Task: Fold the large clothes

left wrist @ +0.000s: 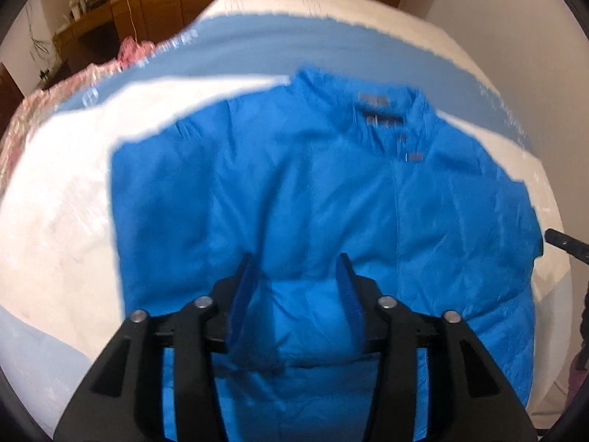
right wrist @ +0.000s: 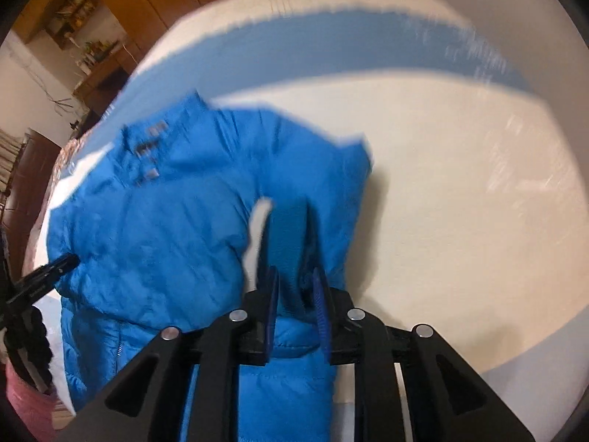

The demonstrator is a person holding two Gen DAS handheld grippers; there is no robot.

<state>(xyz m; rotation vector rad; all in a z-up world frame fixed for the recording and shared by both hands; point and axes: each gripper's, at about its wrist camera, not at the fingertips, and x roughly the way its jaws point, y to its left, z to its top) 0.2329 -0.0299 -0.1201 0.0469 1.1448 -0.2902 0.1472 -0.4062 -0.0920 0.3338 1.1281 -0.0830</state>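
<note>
Blue puffer jacket [left wrist: 313, 191] is spread on the bed [right wrist: 460, 202].
Soft, slippery padding is best pinched at the hem; left claw [left wrist: 296, 261] stands open above it, right claw [right wrist: 291, 276] holds a fold.

The dark labels [left wrist: 374, 100] inside the blue jacket's [left wrist: 294, 191] collar are too blurred to read.

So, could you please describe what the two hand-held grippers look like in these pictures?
Both look alike. The left hand-held gripper has a black angular frame with triangular cut-outs, four round silver pivot pins, and two slim fingers faced with ribbed blue pads. The right hand-held gripper has the same build. No cables or sleeves show.
</note>
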